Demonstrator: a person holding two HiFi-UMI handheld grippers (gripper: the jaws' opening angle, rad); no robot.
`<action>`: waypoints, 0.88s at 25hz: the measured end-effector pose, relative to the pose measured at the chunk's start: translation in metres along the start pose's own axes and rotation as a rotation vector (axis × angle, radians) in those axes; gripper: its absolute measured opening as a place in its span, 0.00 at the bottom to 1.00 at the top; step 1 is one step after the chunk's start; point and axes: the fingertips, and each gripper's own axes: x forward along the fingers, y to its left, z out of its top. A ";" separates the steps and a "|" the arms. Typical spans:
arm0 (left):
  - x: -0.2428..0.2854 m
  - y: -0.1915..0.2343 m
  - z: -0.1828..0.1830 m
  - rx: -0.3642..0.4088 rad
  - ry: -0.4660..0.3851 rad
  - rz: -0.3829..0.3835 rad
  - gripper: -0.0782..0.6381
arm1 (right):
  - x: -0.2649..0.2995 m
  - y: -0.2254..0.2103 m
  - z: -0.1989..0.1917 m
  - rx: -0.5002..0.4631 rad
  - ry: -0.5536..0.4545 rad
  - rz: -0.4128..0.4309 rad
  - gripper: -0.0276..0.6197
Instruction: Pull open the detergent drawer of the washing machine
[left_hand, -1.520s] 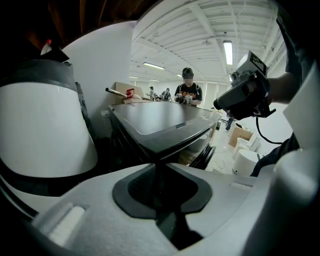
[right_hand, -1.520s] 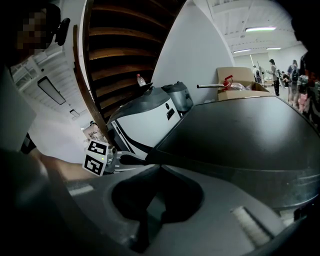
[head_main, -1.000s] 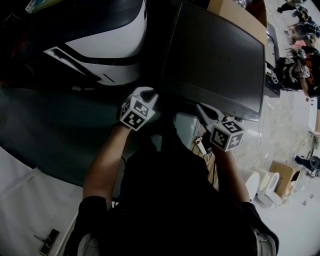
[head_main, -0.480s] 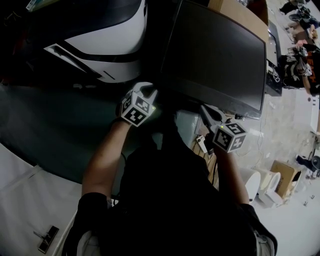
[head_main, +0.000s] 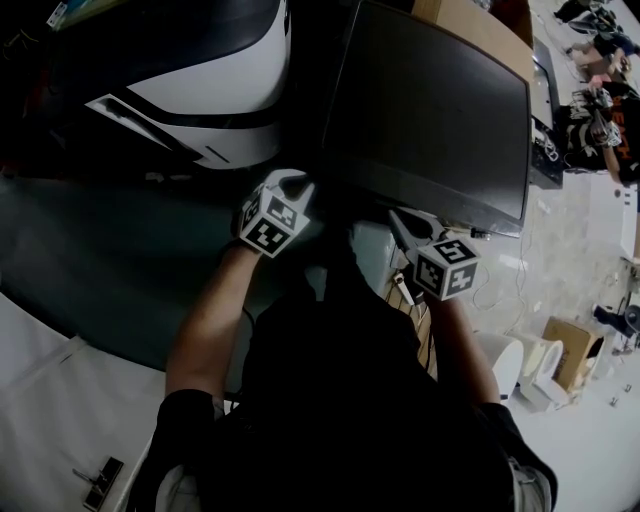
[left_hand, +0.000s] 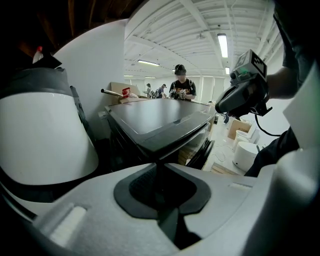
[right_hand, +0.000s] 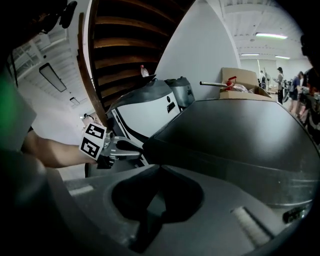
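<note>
The washing machine (head_main: 430, 110) is a dark box with a flat dark top, seen from above; its front and the detergent drawer are hidden under the top's near edge. My left gripper (head_main: 303, 190) points at the machine's front left corner (left_hand: 160, 150). Its jaws are closing to a thin slit (left_hand: 159, 161), and it is too dark to tell whether anything lies in it. From the right gripper view, the left gripper (right_hand: 134, 146) has its fingertips against that corner. My right gripper (head_main: 397, 217) hangs before the front edge (right_hand: 240, 165), shut on nothing (right_hand: 159, 167).
A rounded white and dark appliance (head_main: 200, 80) stands just left of the machine. A cardboard box (head_main: 470, 25) sits behind it. Boxes and white tubs (head_main: 545, 365) lie on the floor at right. People (head_main: 600, 120) stand far off at right.
The right gripper has shifted slightly and rolled a little in front of the machine. The left gripper has stayed at the front left corner.
</note>
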 end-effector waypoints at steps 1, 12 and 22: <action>0.000 0.000 0.000 -0.001 -0.001 -0.002 0.17 | 0.004 -0.001 -0.001 -0.025 0.016 -0.010 0.05; 0.002 0.004 0.000 -0.039 -0.032 -0.019 0.17 | 0.044 -0.015 -0.016 -0.252 0.186 -0.076 0.14; 0.003 0.005 -0.002 -0.072 -0.034 -0.036 0.17 | 0.052 -0.012 -0.020 -0.488 0.277 -0.106 0.14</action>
